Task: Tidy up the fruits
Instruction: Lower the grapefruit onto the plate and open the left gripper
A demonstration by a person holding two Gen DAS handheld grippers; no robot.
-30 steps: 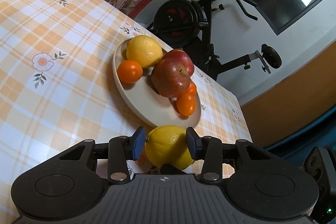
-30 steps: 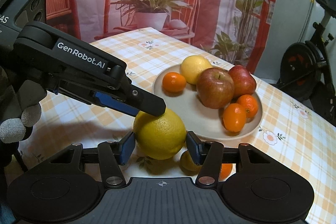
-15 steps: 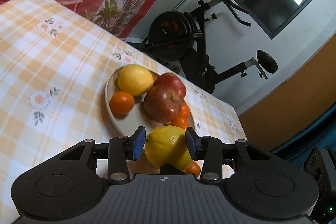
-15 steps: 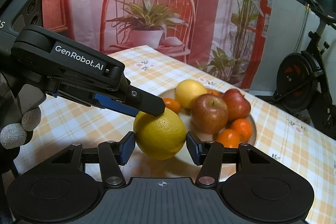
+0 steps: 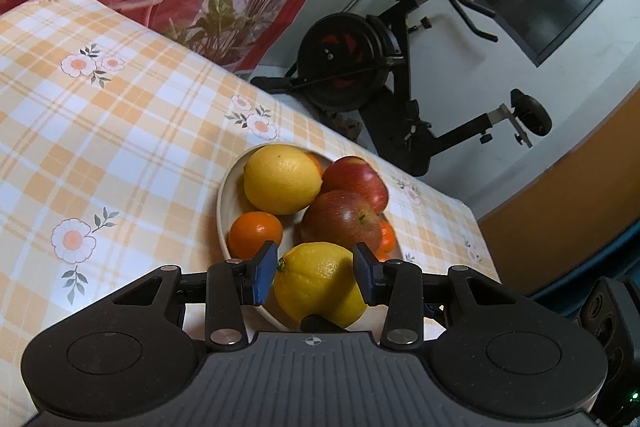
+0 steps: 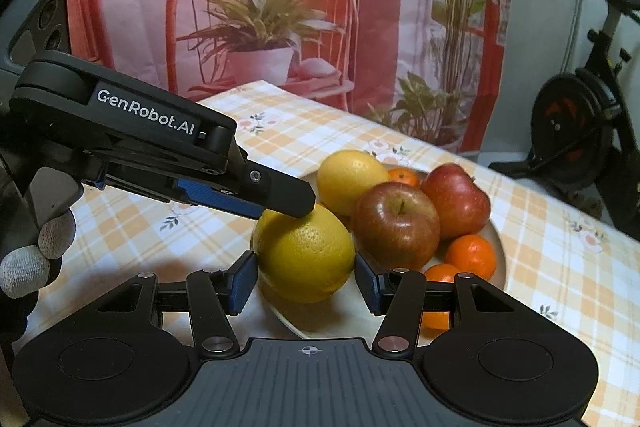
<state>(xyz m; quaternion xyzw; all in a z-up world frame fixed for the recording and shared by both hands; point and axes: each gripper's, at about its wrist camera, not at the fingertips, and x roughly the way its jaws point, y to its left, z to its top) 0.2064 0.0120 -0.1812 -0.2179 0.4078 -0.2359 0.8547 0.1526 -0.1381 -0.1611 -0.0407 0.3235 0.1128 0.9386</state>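
Your left hand-held gripper (image 5: 315,273) is clamped on a lemon (image 5: 318,281), held over the near rim of the plate (image 5: 224,203). Your right hand-held gripper (image 6: 304,277) stands apart around the same lemon, pads just beside it; contact cannot be confirmed. The plate holds a second lemon (image 5: 282,179), two apples (image 6: 396,223) and tangerines (image 5: 255,235), toward the counter's (image 5: 120,131) far edge.
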